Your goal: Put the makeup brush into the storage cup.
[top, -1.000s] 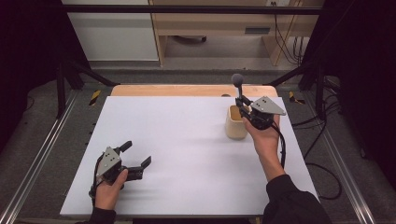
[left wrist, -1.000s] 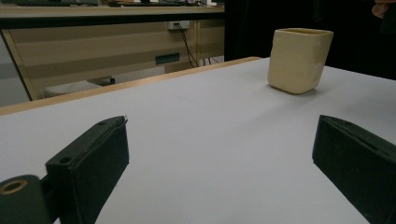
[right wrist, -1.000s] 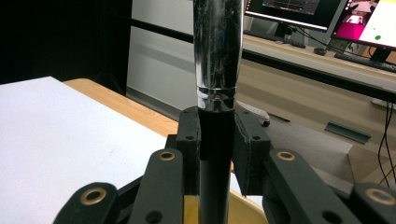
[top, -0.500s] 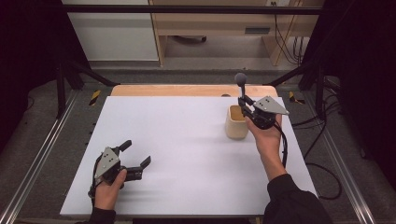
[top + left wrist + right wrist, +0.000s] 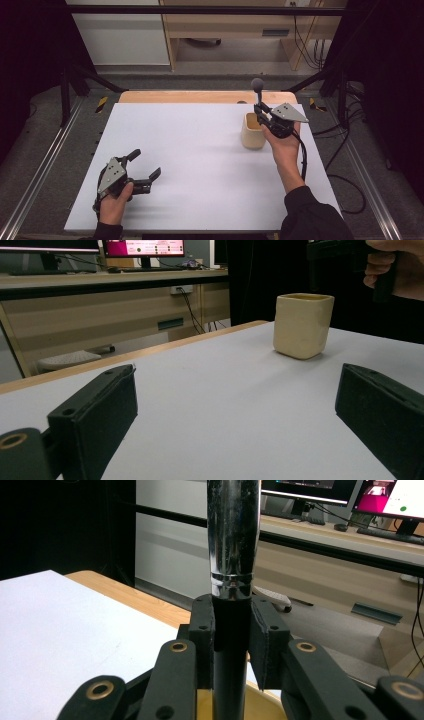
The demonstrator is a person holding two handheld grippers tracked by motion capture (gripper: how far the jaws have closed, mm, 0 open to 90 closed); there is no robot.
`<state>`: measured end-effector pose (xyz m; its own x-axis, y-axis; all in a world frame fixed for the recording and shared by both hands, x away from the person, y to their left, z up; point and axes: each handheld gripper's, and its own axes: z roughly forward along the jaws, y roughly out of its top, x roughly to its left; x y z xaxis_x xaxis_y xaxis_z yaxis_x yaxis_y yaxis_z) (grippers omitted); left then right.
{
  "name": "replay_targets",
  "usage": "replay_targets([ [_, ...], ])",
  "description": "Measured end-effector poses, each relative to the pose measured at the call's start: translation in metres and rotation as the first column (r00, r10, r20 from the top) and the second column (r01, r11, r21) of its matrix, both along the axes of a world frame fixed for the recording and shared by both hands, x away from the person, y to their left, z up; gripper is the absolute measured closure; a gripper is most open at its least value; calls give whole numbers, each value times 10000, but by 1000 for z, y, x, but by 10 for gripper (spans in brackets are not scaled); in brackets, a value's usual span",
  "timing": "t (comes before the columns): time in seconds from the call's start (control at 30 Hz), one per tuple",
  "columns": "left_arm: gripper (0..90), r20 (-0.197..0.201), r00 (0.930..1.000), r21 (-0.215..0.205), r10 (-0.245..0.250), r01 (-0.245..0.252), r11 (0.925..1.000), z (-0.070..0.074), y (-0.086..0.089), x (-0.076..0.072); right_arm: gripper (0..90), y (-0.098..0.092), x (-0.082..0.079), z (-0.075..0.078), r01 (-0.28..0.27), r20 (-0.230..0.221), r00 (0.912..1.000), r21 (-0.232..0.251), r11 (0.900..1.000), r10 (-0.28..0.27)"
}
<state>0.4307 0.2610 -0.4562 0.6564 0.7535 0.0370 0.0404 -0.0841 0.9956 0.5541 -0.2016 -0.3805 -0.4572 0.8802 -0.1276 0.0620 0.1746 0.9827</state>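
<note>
A cream square cup [image 5: 252, 131] stands on the white board [image 5: 200, 150] at the right; the left gripper view shows this cup [image 5: 302, 325] ahead, with a hand above it. My right gripper [image 5: 260, 112] hovers over the cup's far rim, shut on the dark handle of an upright utensil [image 5: 257, 84] with a round grey head. In the right gripper view, the jaws of that gripper [image 5: 231, 630] clamp the utensil [image 5: 233, 540] just below its chrome shaft. My left gripper [image 5: 146, 163] rests low at the board's front left, open and holding nothing [image 5: 235, 410].
A strip of wooden tabletop [image 5: 200, 96] shows beyond the board's far edge. Black frame posts [image 5: 67, 85] stand at both sides, with metal rails [image 5: 40, 175] along the floor. Cables [image 5: 345, 165] trail on the right. A desk with monitors [image 5: 145, 247] stands farther back.
The right gripper has drifted slightly to the right with the utensil, still over the cup. The left gripper has stayed put.
</note>
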Motion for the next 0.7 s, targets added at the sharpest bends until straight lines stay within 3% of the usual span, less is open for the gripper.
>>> replay_targets([
  [0.37, 30, -14, 10000, 14, -65, 65, 10000, -1, 0, 0, 744, -3, 3, -5, 125, -151, 9998, 401, 9991, -119],
  [0.7, 30, -50, 9999, 66, -130, 130, 9999, -2, -1, 0, 744, -4, 4, -10, 145, -293, 9995, 461, 9988, -131],
])
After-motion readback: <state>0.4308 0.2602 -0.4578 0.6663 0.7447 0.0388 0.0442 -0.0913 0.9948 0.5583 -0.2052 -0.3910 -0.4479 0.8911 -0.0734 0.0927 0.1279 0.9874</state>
